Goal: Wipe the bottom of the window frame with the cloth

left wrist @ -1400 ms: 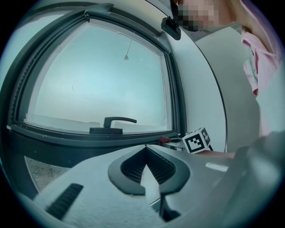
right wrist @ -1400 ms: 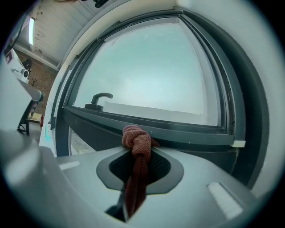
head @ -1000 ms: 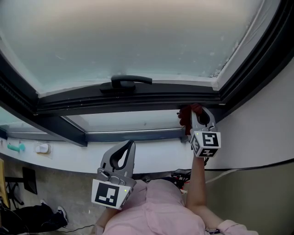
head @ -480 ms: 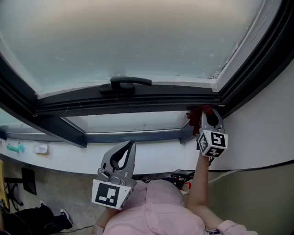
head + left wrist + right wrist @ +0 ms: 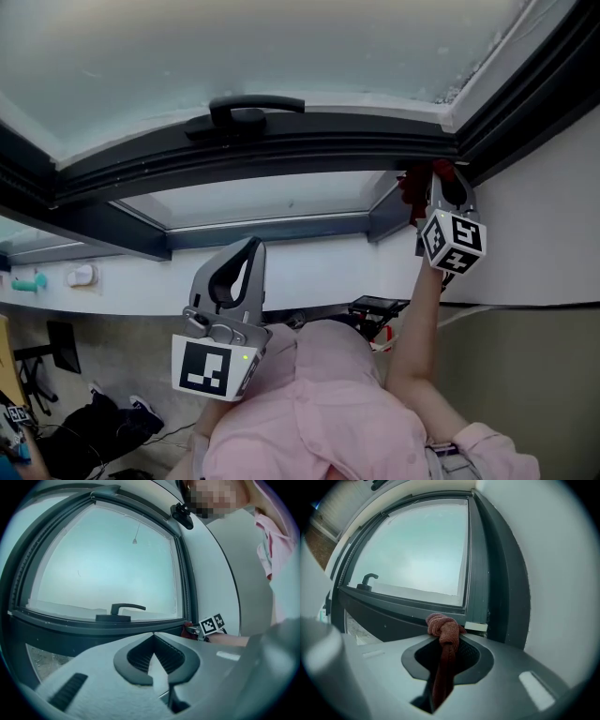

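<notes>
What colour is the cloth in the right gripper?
The cloth is reddish brown, clearest in the right gripper view.

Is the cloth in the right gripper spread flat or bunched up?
Bunched: the cloth sticks out as a knotted wad from the right gripper.

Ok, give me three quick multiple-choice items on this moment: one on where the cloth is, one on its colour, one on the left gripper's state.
1. Where along the window frame's bottom rail is the cloth?
A) the middle
B) the right-hand corner
C) the left end

2. What colour is the cloth?
A) blue
B) reddish-brown
C) white

3. What state is the left gripper in?
A) shut on the cloth
B) wide open
C) shut, holding nothing

Answers:
1 B: the head view shows the right gripper holding it at the corner.
2 B: the right gripper view shows the knotted end plainly.
3 C: its own view shows the jaws together with nothing between them.
</notes>
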The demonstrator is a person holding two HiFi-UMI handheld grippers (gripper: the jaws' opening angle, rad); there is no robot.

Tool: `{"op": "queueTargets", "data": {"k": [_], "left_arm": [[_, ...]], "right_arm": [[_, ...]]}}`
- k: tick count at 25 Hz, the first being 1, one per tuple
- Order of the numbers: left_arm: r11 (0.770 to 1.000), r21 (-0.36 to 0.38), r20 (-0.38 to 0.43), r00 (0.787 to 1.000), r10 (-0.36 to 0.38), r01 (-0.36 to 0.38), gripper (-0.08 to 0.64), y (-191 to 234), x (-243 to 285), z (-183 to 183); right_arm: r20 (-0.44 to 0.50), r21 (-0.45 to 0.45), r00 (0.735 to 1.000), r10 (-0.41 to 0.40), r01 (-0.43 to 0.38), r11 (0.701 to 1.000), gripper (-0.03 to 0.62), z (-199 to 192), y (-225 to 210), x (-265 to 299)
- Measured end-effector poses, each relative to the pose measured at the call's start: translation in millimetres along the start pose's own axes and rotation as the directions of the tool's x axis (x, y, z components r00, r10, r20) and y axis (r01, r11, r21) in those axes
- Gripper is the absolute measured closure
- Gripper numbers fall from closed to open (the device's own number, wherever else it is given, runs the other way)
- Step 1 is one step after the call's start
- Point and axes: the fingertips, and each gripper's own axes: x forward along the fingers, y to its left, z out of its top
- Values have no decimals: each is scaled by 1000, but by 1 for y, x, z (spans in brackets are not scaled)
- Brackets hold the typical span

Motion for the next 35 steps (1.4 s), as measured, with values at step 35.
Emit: {"op": "queueTargets", "data": {"k": [35], "left_arm": [[999,-38,-45,999,-1,-1,565,11,-27,-17]], "right_arm": [[-11,85,1000,-28,29,996,532,-8,-15,-1]]}}
